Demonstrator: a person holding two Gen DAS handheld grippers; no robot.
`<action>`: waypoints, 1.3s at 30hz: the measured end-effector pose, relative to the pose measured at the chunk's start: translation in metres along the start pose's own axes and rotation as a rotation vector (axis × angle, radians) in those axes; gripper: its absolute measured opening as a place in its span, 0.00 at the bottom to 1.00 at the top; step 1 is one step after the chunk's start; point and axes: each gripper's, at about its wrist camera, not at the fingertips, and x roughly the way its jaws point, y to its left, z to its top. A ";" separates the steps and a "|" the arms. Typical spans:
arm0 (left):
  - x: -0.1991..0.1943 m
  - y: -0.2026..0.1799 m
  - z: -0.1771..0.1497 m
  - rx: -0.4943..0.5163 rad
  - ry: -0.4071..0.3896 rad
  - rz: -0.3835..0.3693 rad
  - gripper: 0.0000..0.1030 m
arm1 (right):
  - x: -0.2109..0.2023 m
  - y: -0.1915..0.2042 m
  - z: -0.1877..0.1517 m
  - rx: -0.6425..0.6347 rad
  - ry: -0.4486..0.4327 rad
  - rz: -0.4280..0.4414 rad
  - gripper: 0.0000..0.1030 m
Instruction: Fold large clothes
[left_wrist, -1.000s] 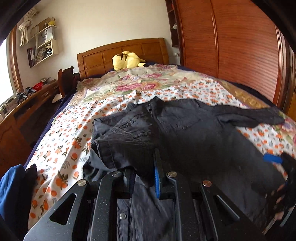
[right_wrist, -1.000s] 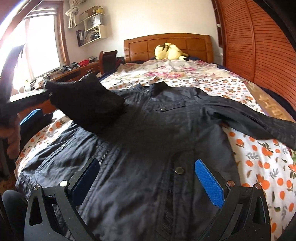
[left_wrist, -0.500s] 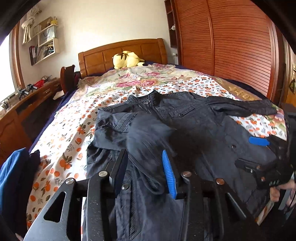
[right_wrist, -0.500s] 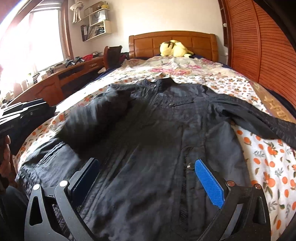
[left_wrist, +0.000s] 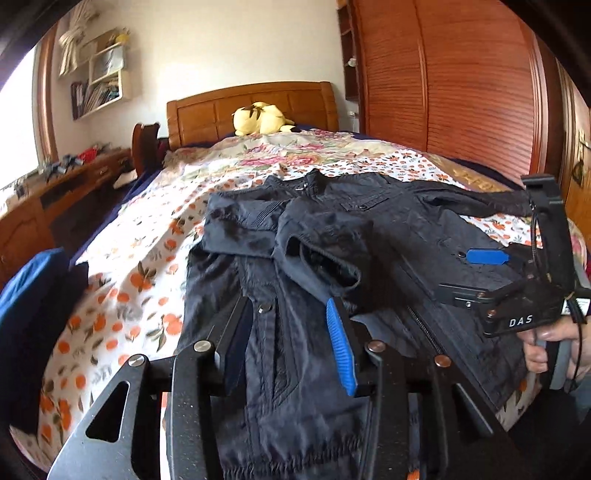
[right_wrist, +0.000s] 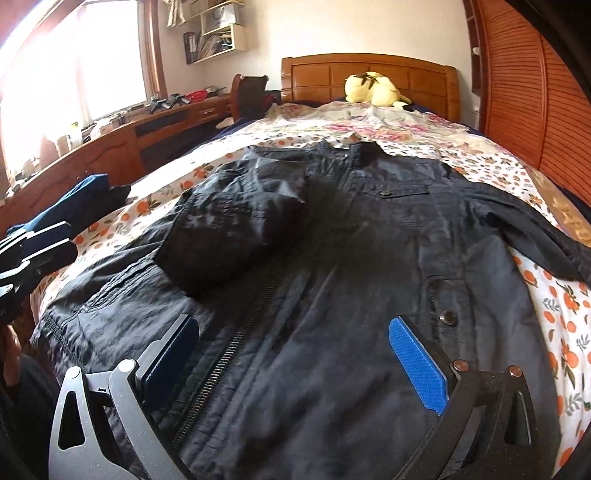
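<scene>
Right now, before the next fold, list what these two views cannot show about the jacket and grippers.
- Jacket hem: in the right wrist view, cut off by the bottom edge and hidden behind the right gripper.
- Right sleeve cuff: runs off the right edge there.
- Left gripper: in the right wrist view, only a sliver at the left edge.
- Folded left sleeve: covers the chest beneath, both views.

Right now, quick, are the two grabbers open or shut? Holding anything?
Left gripper: open, holding nothing, above the black jacket.
Right gripper: open, holding nothing.
</scene>
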 end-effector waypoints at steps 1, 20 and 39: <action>-0.001 0.003 -0.002 -0.005 -0.002 0.007 0.41 | 0.003 0.004 0.002 -0.006 0.002 -0.003 1.00; -0.029 0.077 -0.024 -0.167 -0.049 0.049 0.41 | 0.086 0.071 0.056 -0.208 0.109 0.065 0.69; -0.047 0.089 -0.028 -0.196 -0.104 0.022 0.80 | 0.031 0.042 0.060 -0.127 -0.057 0.038 0.06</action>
